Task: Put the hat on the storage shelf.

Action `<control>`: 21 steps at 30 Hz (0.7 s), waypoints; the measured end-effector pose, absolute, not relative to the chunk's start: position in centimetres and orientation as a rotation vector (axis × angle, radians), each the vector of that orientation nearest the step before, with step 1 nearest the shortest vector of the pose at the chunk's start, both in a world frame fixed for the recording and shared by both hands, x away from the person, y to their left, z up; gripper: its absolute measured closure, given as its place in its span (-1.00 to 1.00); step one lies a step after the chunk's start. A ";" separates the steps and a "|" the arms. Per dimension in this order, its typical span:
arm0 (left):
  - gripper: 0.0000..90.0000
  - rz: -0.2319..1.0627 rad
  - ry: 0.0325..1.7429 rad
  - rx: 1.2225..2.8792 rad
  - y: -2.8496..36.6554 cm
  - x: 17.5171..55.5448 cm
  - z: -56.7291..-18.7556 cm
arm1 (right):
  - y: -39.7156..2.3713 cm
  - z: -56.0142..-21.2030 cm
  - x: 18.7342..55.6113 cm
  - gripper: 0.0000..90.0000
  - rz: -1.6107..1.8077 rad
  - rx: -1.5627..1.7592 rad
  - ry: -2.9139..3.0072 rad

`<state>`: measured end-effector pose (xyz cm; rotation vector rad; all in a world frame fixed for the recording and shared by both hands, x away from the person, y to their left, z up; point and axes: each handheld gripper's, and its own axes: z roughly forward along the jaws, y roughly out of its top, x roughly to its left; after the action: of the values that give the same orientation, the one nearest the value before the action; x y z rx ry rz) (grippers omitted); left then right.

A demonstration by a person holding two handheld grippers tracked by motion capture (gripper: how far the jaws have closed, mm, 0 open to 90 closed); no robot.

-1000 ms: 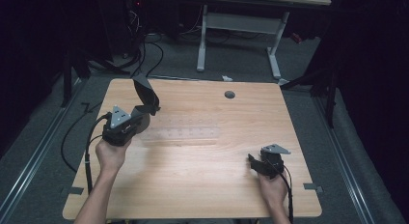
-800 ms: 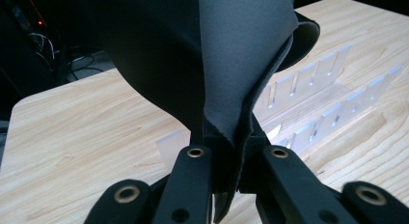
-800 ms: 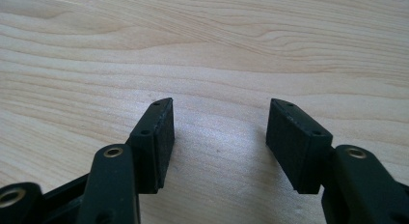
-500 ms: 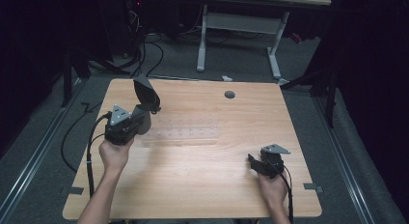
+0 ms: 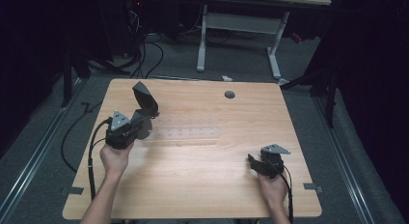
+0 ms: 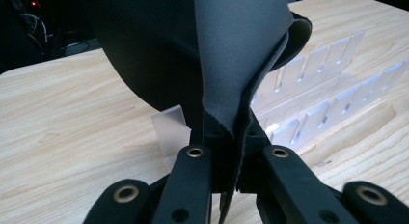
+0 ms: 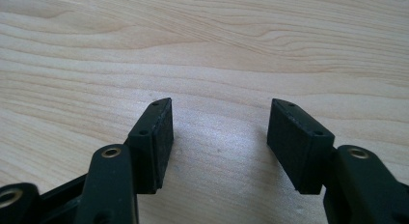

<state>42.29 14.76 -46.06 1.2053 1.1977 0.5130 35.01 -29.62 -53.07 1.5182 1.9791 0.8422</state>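
Note:
My left gripper [image 5: 144,119] is shut on a dark grey flexible sheet [image 5: 143,98] over the table's left half. The sheet stands up from the jaws, folded and curled. In the left gripper view the sheet [image 6: 231,50] rises out of the closed jaws of my left gripper [image 6: 231,142], and a clear slotted acrylic rack [image 6: 318,89] lies on the wood just behind it. From above, the rack [image 5: 185,133] lies flat near the table's middle, right of the left gripper. My right gripper [image 5: 251,161] rests low near the front right, open, with bare wood between its pads [image 7: 219,132].
The wooden table [image 5: 202,190] has a round cable hole [image 5: 229,94] near its far edge. Cables trail off the left side onto the grey floor. A white desk frame [image 5: 238,26] stands beyond the table. Both forearms enter from the near edge.
The left gripper with the sheet has shifted slightly toward the person. The right gripper has stayed where it was.

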 end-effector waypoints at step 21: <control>0.26 0.493 1.272 1.187 16.6 40.8 -46.4 | -29.6 -53.1 35.0 -0.06 0.841 1.523 1.979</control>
<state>40.85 16.59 -46.44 1.1868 1.2717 0.4933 34.98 -29.59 -53.06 1.5226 1.9790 0.8406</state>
